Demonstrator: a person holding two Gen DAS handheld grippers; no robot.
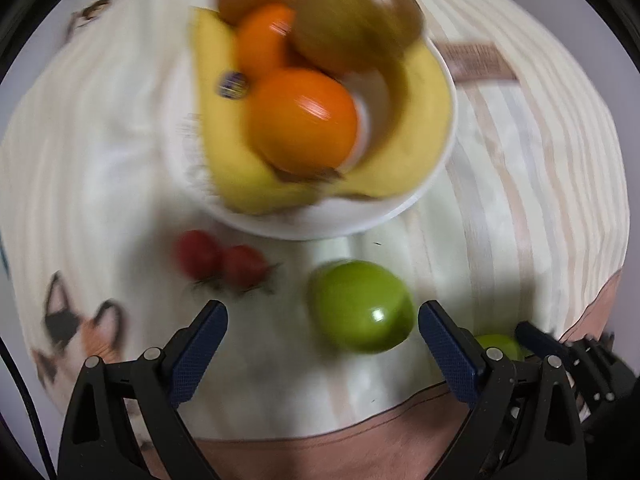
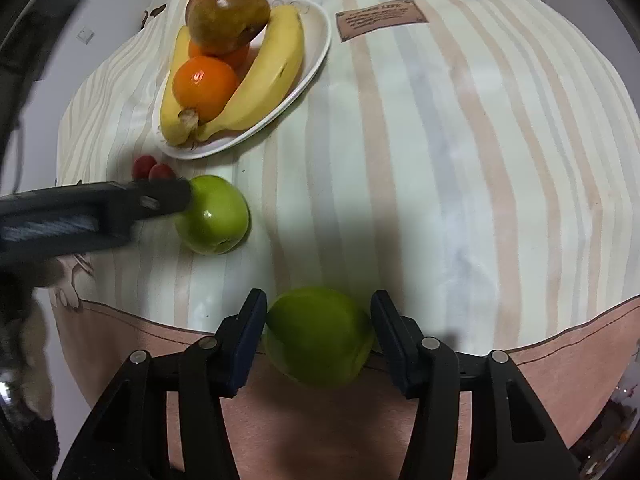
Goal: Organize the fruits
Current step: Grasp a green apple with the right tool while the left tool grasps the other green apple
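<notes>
My right gripper (image 2: 318, 322) points down at the cloth's near edge, its pads against both sides of a green apple (image 2: 316, 336). That apple (image 1: 498, 346) peeks out behind my left gripper's right finger. A second green apple (image 1: 360, 306) (image 2: 214, 216) lies on the cloth between the wide-open jaws of my left gripper (image 1: 324, 320) (image 2: 176, 198), nearer the right pad and untouched. Two small red fruits (image 1: 220, 262) (image 2: 154, 170) lie beside it. Behind them a white bowl (image 1: 320, 220) (image 2: 316, 60) holds bananas (image 2: 272, 76), oranges (image 2: 204, 84) and a brown fruit (image 2: 228, 10).
A striped tablecloth covers the table, with a brown label patch (image 2: 380, 20) at the back and a cat print (image 1: 80, 328) on the left. Its pink border (image 2: 560, 360) hangs over the near edge. Bare cloth stretches to the right of the bowl.
</notes>
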